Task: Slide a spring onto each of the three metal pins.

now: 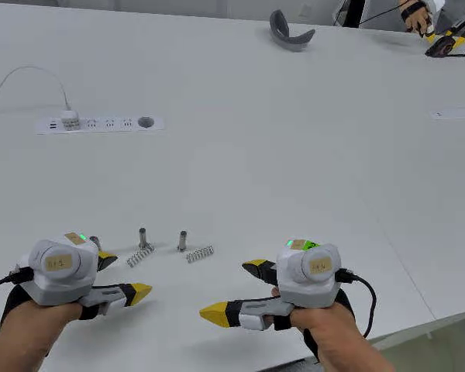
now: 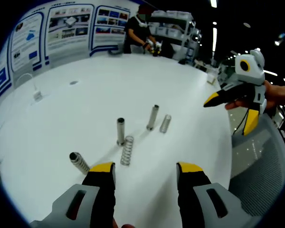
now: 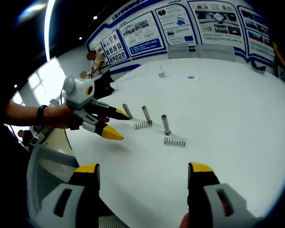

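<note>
Springs are lying loose on the white table (image 1: pixel 294 178), two of them on their sides; left spring (image 1: pixel 140 256) is lying at the foot of the middle pin (image 1: pixel 142 236), touching or nearly so, cannot tell which; right spring (image 1: pixel 200 253) is lying just beside the right pin (image 1: pixel 182 239); both these pins are standing upright and bare. Left pin (image 2: pixel 79 162) is looking ribbed in the left gripper view, so it is probably wearing a spring already; one of three done, by my reading. Left gripper (image 1: pixel 124 275) is hovering near the left pin, jaws spread apart, gripping nothing; right gripper (image 1: pixel 232 291) is hovering near the right spring without touching it, jaws also spread and empty.

Risks: pins are looking slim and seem to be standing free, so a jaw brushing one while reaching for a spring is likely tipping it over; left gripper is sitting closest to the left pin, so its swing is the main worry; springs are round, so a push instead of a pinch is sending them rolling; squeezing too hard or off-centre is risking the coil popping out; a tilted spring is catching on the pin top rather than sliding down.
</note>
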Demonstrator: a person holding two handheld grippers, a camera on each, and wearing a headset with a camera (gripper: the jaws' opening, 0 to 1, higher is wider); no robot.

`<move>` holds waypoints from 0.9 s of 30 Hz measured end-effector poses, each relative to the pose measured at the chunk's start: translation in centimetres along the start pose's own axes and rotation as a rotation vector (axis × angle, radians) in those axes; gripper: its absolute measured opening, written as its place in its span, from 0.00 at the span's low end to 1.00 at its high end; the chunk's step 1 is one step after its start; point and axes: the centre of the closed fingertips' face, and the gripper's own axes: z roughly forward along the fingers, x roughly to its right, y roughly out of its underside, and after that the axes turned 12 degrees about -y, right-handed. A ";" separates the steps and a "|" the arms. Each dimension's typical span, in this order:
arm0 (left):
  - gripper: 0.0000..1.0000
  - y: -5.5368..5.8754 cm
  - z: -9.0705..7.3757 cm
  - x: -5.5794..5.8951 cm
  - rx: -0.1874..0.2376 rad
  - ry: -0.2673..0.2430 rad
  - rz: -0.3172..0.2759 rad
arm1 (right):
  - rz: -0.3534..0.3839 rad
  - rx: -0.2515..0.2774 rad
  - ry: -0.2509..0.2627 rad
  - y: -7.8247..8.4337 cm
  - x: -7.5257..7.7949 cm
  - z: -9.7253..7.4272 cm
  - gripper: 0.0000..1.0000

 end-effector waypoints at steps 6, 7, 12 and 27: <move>0.46 0.1 1.5 -0.5 -0.010 -0.005 -0.039 | 0.009 0.004 -0.003 0.0 0.1 0.0 0.76; 0.44 0.2 1.6 -0.6 -0.010 -0.007 -0.039 | 0.010 0.006 -0.002 0.0 0.1 0.0 0.76; 0.40 0.4 2.5 -0.9 -0.021 -0.019 -0.045 | 0.013 0.008 -0.003 0.0 0.1 0.0 0.76; 0.19 0.0 4.1 -1.9 -0.008 -0.103 -0.046 | 0.018 0.006 -0.007 0.2 0.4 -0.2 0.76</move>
